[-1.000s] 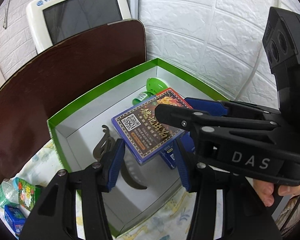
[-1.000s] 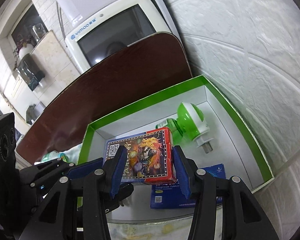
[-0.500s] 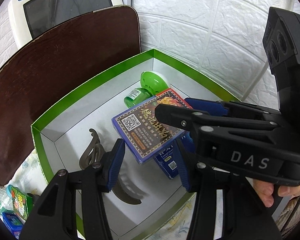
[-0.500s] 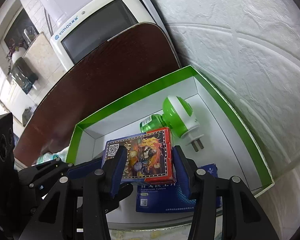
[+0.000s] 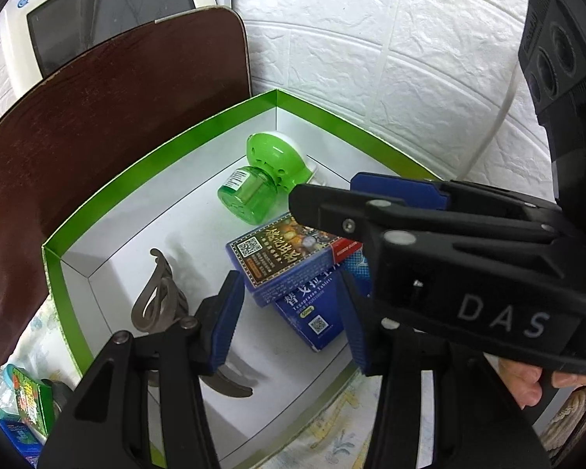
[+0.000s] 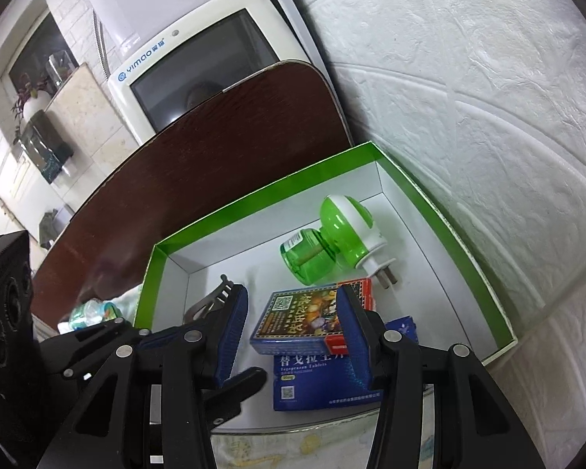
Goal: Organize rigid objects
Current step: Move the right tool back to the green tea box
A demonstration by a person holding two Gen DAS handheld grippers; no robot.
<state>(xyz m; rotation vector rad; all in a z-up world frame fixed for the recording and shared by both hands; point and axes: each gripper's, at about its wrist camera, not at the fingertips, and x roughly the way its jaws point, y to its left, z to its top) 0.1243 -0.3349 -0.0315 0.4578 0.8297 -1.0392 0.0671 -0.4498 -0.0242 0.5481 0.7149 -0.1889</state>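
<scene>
A green-rimmed white box (image 5: 168,148) (image 6: 261,191) holds the objects. In it a colourful card pack (image 5: 281,262) (image 6: 301,320) lies tilted on a blue tablet box (image 5: 312,316) (image 6: 324,383). Behind them lies a green plug-in vaporizer (image 5: 261,179) (image 6: 332,238). Metal shears (image 5: 156,301) (image 6: 207,305) lie at the left. My right gripper (image 6: 293,332) hovers open just above the card pack, not gripping it. My left gripper (image 5: 289,324) is open over the box's near edge, holding nothing.
A dark brown board (image 5: 97,125) leans behind the box, with a white screen unit (image 5: 109,8) behind it. A white embossed wall (image 5: 371,58) runs along the right. Small green and blue packs (image 5: 23,402) lie on a patterned cloth (image 5: 332,437) at the left.
The right gripper came down into the box and let go of the card pack, which now rests flat on the blue tablet box. The left gripper moved closer over the box.
</scene>
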